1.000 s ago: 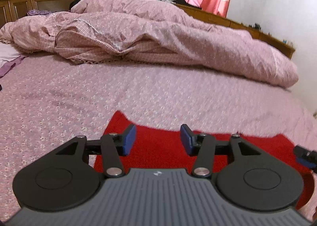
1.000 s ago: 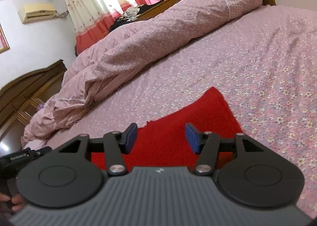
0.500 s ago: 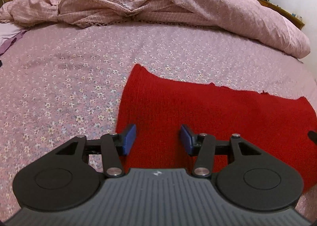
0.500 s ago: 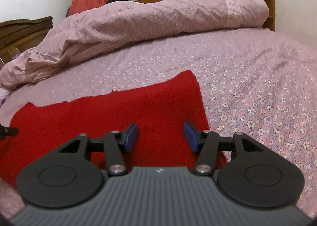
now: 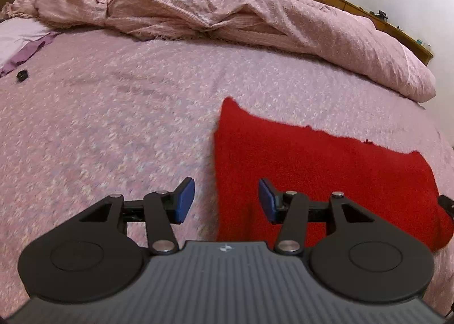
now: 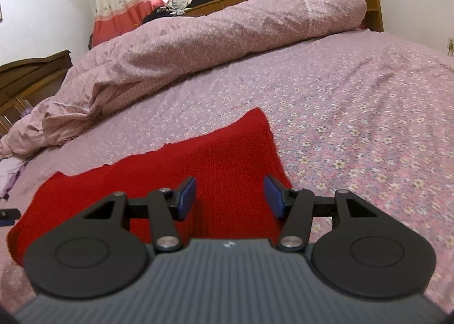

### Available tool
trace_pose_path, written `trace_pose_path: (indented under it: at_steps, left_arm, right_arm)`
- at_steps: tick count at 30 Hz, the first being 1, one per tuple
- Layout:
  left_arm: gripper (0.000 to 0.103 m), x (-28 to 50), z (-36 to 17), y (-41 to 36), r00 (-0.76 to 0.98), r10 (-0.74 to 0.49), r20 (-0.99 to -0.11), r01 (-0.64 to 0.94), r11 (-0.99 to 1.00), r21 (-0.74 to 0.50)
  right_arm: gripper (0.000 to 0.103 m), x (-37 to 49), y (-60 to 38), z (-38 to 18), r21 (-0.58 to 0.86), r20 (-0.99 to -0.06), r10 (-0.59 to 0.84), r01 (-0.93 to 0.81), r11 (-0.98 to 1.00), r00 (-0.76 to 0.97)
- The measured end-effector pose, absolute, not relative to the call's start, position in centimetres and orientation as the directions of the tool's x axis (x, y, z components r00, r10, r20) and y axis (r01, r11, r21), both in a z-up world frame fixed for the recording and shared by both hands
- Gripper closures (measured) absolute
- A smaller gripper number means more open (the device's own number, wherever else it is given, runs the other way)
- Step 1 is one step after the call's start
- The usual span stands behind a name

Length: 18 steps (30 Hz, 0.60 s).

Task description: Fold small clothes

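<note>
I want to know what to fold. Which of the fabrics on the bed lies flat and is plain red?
The red knitted cloth, spread flat nearest both grippers. The pink floral quilt is bunched up behind it, and the purple cloth lies far left.

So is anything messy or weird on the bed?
A bit. The pink quilt is bunched in a crumpled heap along the far side, not spread out. A small black thing lies loose on the bedsheet, too small to identify. The red knit cloth lies flat.
</note>
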<state>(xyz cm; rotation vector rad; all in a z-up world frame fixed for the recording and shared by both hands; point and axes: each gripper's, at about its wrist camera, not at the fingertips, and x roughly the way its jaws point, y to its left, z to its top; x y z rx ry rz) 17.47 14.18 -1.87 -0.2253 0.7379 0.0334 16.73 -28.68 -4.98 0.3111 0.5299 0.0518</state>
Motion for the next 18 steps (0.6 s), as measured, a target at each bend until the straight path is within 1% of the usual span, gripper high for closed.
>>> trace_pose_path:
  at_steps: [4, 8, 11, 15, 18]
  left_arm:
    - [0.047, 15.5, -2.5, 14.2, 0.731, -0.059, -0.680, -0.108, 0.974, -0.201]
    - [0.047, 14.2, -3.3, 14.2, 0.724, -0.077, -0.685, -0.126, 0.962, -0.242]
    - [0.047, 13.9, -4.3, 14.2, 0.708, -0.037, -0.705, -0.160, 0.964, -0.211]
    - [0.047, 14.0, -5.0, 14.6, 0.695, -0.036, -0.718, -0.195, 0.952, -0.236]
    - [0.043, 14.2, -5.0, 14.5, 0.688, -0.020, -0.725, -0.208, 0.952, -0.224]
  right_arm:
    - [0.048, 14.7, -29.2, -4.6, 0.306, -0.487, 0.136, 0.022, 0.952, 0.863]
    - [0.048, 13.0, -29.5, -4.5, 0.307, -0.488, 0.128, 0.033, 0.951, 0.863]
    - [0.047, 12.2, -29.6, -4.8, 0.285, -0.495, 0.086, 0.068, 0.956, 0.865]
    - [0.047, 12.7, -30.4, -6.2, 0.309, -0.554, 0.074, 0.122, 0.943, 0.829]
    - [0.047, 13.0, -31.2, -7.6, 0.360, -0.575, 0.096, 0.145, 0.922, 0.813]
